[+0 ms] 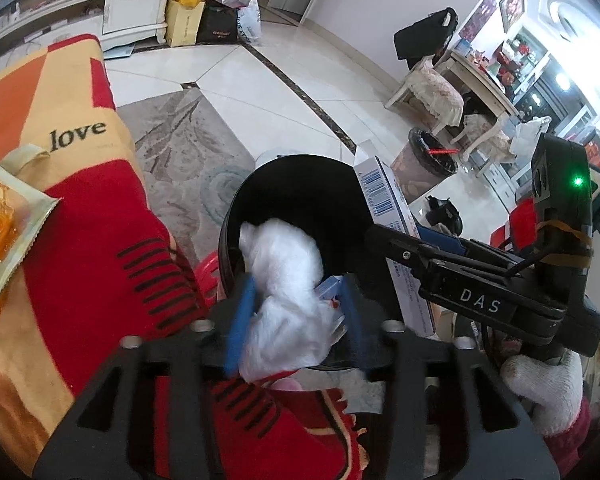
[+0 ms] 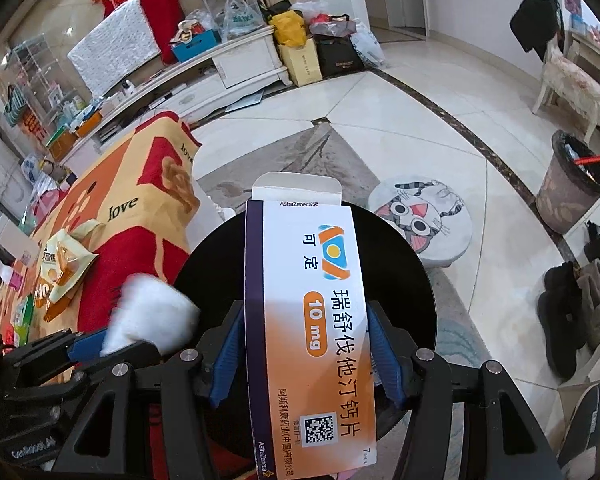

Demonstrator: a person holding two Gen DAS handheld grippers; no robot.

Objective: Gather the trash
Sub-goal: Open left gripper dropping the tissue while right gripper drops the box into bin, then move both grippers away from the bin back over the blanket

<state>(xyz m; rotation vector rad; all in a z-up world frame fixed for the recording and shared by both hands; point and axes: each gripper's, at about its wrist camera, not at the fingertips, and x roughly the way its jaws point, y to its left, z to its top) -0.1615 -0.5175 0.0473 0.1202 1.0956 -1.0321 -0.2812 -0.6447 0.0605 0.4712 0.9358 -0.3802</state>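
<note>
My left gripper (image 1: 296,320) is shut on a crumpled white tissue (image 1: 288,276) and holds it over the rim of a black bin (image 1: 300,184). My right gripper (image 2: 306,344) is shut on an orange and white medicine box (image 2: 306,304), held above the same black bin (image 2: 416,280). The box (image 1: 384,196) and right gripper (image 1: 440,256) also show in the left wrist view. The tissue (image 2: 152,312) and left gripper (image 2: 112,340) show at the left of the right wrist view. An orange snack wrapper (image 2: 64,268) lies on the blanket.
A red and orange "love" blanket (image 1: 72,208) covers the surface at the left. A lined waste bin (image 2: 572,180) stands on the tiled floor at the right. A round cat-face stool (image 2: 420,216) sits beyond the black bin. Boots (image 2: 584,292) and chairs are at the right.
</note>
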